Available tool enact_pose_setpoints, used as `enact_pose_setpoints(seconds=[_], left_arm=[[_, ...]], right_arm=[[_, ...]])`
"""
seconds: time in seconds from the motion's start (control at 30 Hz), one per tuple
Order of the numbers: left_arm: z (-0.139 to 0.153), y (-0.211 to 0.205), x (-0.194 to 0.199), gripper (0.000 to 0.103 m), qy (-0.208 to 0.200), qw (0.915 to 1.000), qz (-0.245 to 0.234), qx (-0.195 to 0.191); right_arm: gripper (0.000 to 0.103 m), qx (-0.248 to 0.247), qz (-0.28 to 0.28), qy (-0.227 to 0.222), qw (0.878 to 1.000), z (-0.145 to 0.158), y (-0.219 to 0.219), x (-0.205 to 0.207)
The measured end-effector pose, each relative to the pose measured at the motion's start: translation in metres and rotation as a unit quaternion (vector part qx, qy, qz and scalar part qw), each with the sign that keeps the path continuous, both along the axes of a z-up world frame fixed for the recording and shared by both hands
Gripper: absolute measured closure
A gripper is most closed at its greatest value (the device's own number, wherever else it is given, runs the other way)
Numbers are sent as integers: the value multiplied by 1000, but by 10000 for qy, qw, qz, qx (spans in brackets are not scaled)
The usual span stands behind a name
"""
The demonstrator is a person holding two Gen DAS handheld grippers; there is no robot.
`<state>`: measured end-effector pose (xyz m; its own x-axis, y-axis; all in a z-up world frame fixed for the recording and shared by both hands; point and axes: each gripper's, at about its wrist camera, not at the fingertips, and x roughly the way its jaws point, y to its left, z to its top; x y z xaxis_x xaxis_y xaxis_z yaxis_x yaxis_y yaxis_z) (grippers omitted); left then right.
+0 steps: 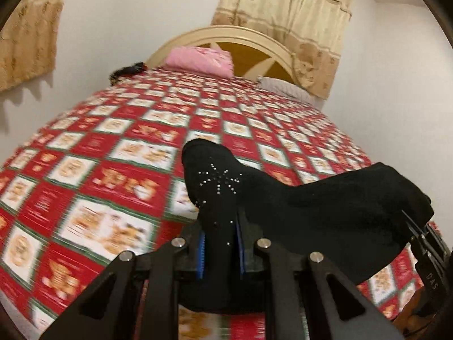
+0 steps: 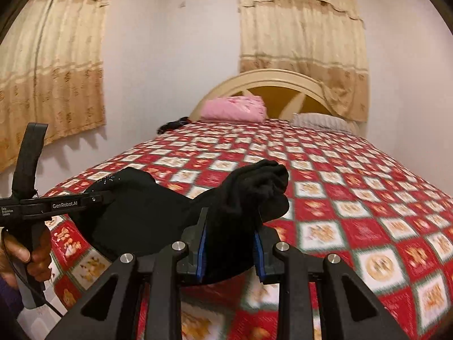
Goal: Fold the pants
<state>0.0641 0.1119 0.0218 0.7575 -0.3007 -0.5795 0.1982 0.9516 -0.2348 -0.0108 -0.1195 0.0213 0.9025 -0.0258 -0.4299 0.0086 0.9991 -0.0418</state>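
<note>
Black pants (image 1: pixel 325 206) with a small rhinestone star hang stretched between my two grippers above the bed. My left gripper (image 1: pixel 219 235) is shut on one bunched end of the pants, the fabric poking up between its blue pads. My right gripper (image 2: pixel 230 240) is shut on the other bunched end (image 2: pixel 254 187). The right gripper shows at the right edge of the left wrist view (image 1: pixel 424 235). The left gripper shows at the left of the right wrist view (image 2: pixel 97 198), held by a hand. The pants sag in the middle (image 2: pixel 147 212).
The bed (image 1: pixel 113 155) has a red, white and green checked cover. A pink pillow (image 2: pixel 235 107) and a striped pillow (image 2: pixel 322 120) lie at the cream headboard (image 2: pixel 269 78). A dark item (image 2: pixel 172 124) lies at the far left corner. Beige curtains (image 2: pixel 303 28) hang behind.
</note>
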Motion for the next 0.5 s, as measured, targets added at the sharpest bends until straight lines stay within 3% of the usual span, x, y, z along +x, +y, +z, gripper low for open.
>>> enact_pose_setpoints(seconds=[0.17, 0.5], left_arm=[[-1, 32, 15, 85, -26, 9990, 434, 129], [-25, 66, 51, 85, -27, 9947, 919, 463]], right_arm=[[75, 202, 327, 166, 9991, -9, 23, 45], [75, -116, 725, 394, 9965, -36, 67, 111]])
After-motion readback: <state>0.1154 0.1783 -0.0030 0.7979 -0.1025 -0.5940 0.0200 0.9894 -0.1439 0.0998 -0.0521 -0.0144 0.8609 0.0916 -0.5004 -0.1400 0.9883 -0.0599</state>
